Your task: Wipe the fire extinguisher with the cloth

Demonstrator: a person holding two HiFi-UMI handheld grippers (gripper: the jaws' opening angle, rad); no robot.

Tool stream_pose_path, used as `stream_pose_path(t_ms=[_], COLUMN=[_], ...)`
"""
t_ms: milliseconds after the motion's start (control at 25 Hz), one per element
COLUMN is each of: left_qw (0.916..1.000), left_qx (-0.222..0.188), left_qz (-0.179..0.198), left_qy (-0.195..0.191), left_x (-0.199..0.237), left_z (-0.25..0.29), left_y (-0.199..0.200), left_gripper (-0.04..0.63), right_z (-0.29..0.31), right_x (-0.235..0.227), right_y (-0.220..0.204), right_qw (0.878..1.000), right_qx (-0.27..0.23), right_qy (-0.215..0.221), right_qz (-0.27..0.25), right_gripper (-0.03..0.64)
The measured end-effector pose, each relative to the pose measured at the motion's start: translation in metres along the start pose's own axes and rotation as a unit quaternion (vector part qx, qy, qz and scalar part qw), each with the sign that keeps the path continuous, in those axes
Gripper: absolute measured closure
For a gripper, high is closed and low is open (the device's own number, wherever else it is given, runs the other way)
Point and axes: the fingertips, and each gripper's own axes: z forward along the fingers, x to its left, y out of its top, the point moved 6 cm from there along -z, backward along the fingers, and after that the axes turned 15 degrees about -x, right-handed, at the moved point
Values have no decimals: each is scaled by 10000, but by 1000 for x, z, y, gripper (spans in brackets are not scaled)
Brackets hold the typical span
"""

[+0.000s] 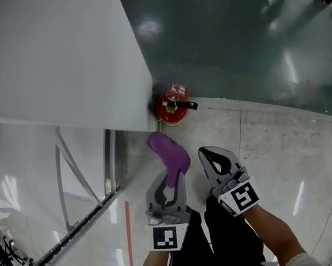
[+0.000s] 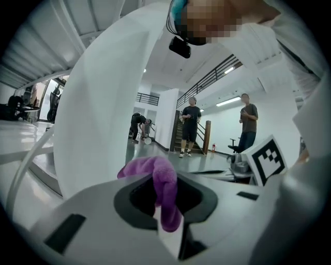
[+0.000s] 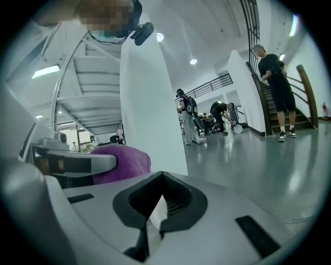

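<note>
The left gripper (image 1: 169, 182) was a pale grey plastic shell with a dark teardrop-shaped opening behind its jaws. The right gripper (image 1: 211, 154), just right of it, had the same build. The left gripper's rear carried a white marker cube (image 1: 169, 237) printed with black squares, and its neighbour bore a matching cube (image 1: 241, 198). Below the left gripper showed black trousers (image 1: 226, 242) with thin white stripes, and further right a pale sleeve cuff (image 1: 297, 262). A small black camera (image 2: 180, 46) sat at the person's head.
</note>
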Motion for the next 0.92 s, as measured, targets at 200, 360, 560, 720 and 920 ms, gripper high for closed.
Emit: stream_pose_path(t_ms=[200, 360, 560, 720, 920], left_qw=[9999, 9999, 9992, 9984, 9975], left_qx=[52, 87, 61, -99, -19], left_qz=[84, 2, -4, 0, -153], left_qy=[-31, 107, 396, 549, 694], left_x=[-15, -24, -36, -51, -74], left_z=[-9, -16, -25, -36, -63], left_y=[74, 127, 214, 299, 395], left_gripper=[529, 531, 531, 529, 529], right_z=[-8, -11, -25, -48, -77], right_x=[15, 21, 42, 69, 103], right_y=[72, 129, 221, 309, 411], right_qw=[9999, 9993, 9986, 9981, 9974], right_qx=[-61, -94, -122, -157, -105], right_qy=[-149, -349, -518, -588, -709], right_qz=[25, 47, 50, -40, -27], right_gripper=[604, 604, 604, 604, 604])
